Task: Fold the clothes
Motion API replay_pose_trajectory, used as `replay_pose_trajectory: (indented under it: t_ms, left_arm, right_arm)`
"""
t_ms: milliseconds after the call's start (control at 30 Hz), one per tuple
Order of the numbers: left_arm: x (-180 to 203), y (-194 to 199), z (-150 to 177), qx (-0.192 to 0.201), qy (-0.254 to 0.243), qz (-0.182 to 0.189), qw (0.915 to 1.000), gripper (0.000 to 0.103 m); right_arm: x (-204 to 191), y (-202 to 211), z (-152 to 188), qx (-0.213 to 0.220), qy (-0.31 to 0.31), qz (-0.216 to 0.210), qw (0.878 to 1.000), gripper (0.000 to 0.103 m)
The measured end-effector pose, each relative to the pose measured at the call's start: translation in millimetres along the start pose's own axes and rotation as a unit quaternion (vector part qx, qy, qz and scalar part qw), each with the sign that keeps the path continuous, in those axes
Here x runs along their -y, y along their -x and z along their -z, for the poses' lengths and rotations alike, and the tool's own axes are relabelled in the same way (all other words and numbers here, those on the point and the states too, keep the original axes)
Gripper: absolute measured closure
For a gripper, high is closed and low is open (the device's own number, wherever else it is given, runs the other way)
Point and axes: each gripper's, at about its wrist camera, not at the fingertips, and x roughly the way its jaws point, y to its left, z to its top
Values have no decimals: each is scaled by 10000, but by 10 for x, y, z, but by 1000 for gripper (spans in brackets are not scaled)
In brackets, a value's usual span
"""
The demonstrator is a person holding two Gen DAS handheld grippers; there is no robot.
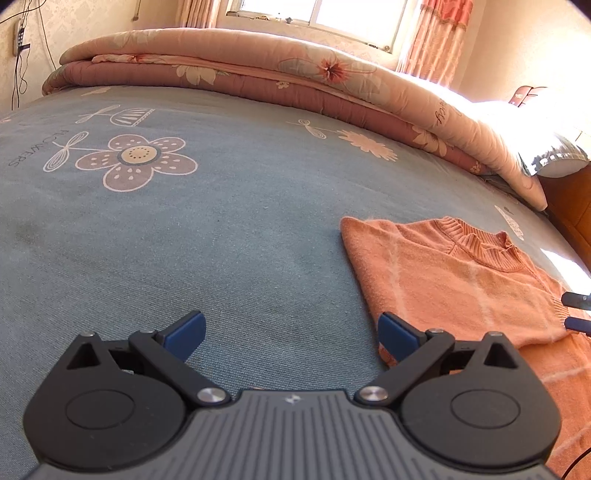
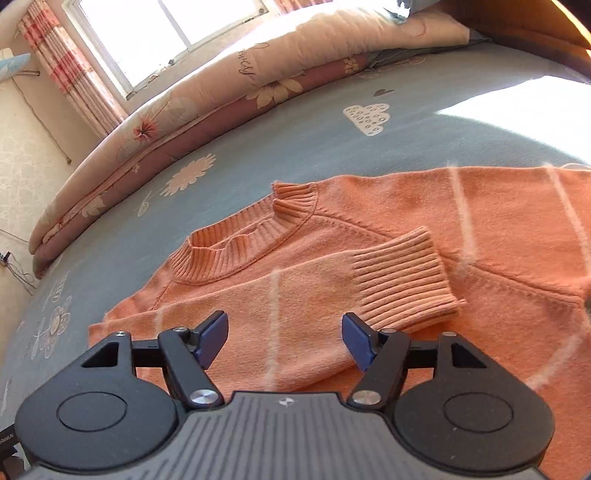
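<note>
**Both claws open over an orange sweater on the bed**

From my left wrist camera, the left claw (image 1: 291,334) stands wide open with nothing between its blue pads (image 1: 186,334). It hangs over bare blue bedspread (image 1: 184,240). The orange sweater (image 1: 454,280) lies to the right of it: the sweater's near-left edge passes just under the right pad, though I cannot tell whether they touch. The ribbed collar (image 1: 484,243) is at the far end, toward the folded floral quilt (image 1: 258,70), so the body runs away from me with the neck farthest. At the right edge I see two dark tips of the right claw (image 1: 576,310) over the knit. Behind the quilt are a window (image 1: 314,11) and pink curtains (image 1: 439,37).

From my right wrist camera, the right claw (image 2: 284,338) is also parted, gripping nothing; no fabric is pinched between its pads. Directly below and ahead of it lies a sleeve (image 2: 332,295) folded across the sweater's chest, its ribbed cuff (image 2: 402,277) pointing to the right, just beyond the right pad. The sleeve's long axis runs left to right across the view. The collar (image 2: 240,243) sits farther off, up and left. The bedspread, printed with flowers and a cloud, stretches to the quilt, with sun striking its far right corner.
</note>
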Motion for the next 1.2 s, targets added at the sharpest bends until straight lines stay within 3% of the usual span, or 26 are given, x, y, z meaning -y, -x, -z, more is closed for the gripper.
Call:
replay_pose_trajectory:
  t_ms: [233, 333, 433, 600, 700, 833, 933, 1067, 1200]
  left_arm:
    - [440, 119, 70, -98, -392, 318, 9987, 4]
    - [732, 173, 126, -178, -433, 765, 9960, 4]
    - [1033, 137, 72, -479, -325, 1284, 9900, 4]
    - [1507, -26, -176, -805, 189, 1955, 9772, 4]
    - [1800, -249, -251, -1049, 547, 2222, 9678, 4]
    - [2134, -695, -196, -1447, 869, 2125, 9625, 4]
    - [2264, -907, -72, -1571, 948, 1975, 9630, 4]
    - [2319, -893, 56, -1473, 899, 1799, 9684, 4]
    - [2380, -759, -31, -1463, 968, 2004, 9639, 4]
  right_arm:
    - [418, 793, 278, -97, 43, -280, 9996, 19]
    - [636, 983, 544, -332, 277, -389, 9983, 18]
    - [749, 1089, 790, -315, 714, -393, 9962, 17]
    - [890, 1119, 1011, -36, 668, -992, 9928, 2]
    - [974, 1130, 1073, 181, 537, -1262, 9904, 0]
    - [1022, 1161, 1077, 169, 607, -1440, 9876, 0]
    - [1039, 1167, 1072, 156, 467, -1452, 9882, 0]
    - [1046, 1167, 1082, 191, 304, -1428, 9891, 0]
    - [1020, 1170, 1104, 229, 288, -1346, 9902, 0]
